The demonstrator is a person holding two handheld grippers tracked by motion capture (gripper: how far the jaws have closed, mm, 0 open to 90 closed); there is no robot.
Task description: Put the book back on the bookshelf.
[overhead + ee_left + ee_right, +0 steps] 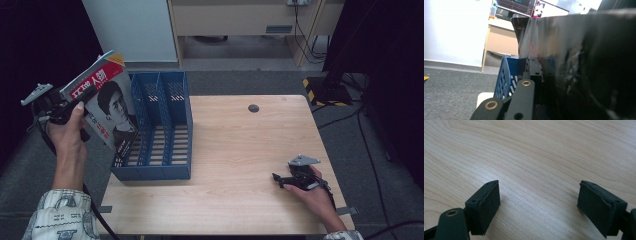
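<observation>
Above table's left edge, left tongs (75,102) pinch magazine (107,102), raised; right tongs (280,180) spread, resting on table (240,150).

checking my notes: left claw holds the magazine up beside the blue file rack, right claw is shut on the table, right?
Not quite. The right claw is open, its jaws wide apart over bare table, as the right gripper view shows. The left claw does hold the magazine beside the blue file rack.

Light wood table (235,165), dark round hole far side; blue slotted file rack (160,130) at left edge.
</observation>
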